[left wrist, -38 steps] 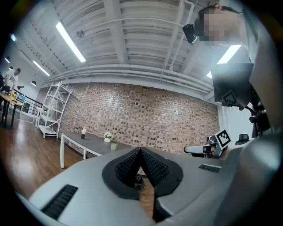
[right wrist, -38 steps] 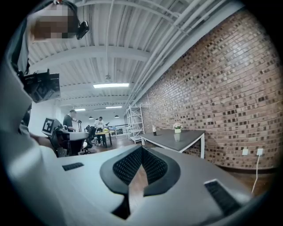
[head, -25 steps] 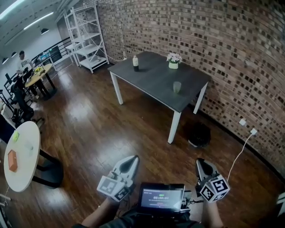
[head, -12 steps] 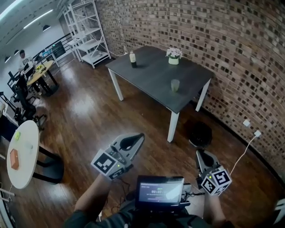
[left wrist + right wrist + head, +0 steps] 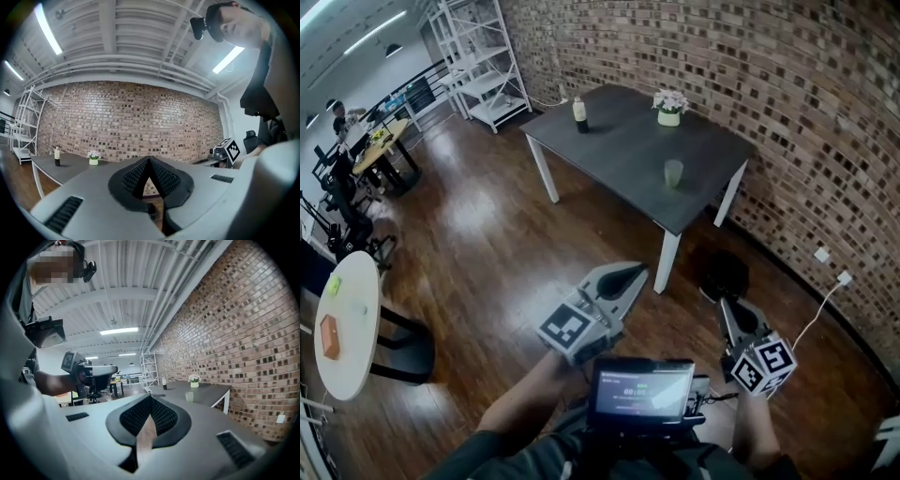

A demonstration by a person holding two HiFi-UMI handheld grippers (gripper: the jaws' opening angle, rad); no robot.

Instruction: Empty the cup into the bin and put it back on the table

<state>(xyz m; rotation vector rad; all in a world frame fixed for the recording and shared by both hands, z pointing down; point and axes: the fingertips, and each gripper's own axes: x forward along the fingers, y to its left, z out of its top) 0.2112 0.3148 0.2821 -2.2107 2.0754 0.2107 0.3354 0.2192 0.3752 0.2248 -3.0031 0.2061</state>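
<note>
Table well ahead of you. Bin on floor by its near leg, likely for a short tip. Cup upright nr table's near edge, untouched. L gripper & R gripper: jaws closed, empty, carried fwd for approach.

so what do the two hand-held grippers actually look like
The left hand-held gripper and right hand-held gripper match. Each has a light grey plastic shell tapering to a point, black ribbed pads lining the jaws, and a cube with black-and-white square markers at the back. The sleeve on the person's left arm is dark.
</note>
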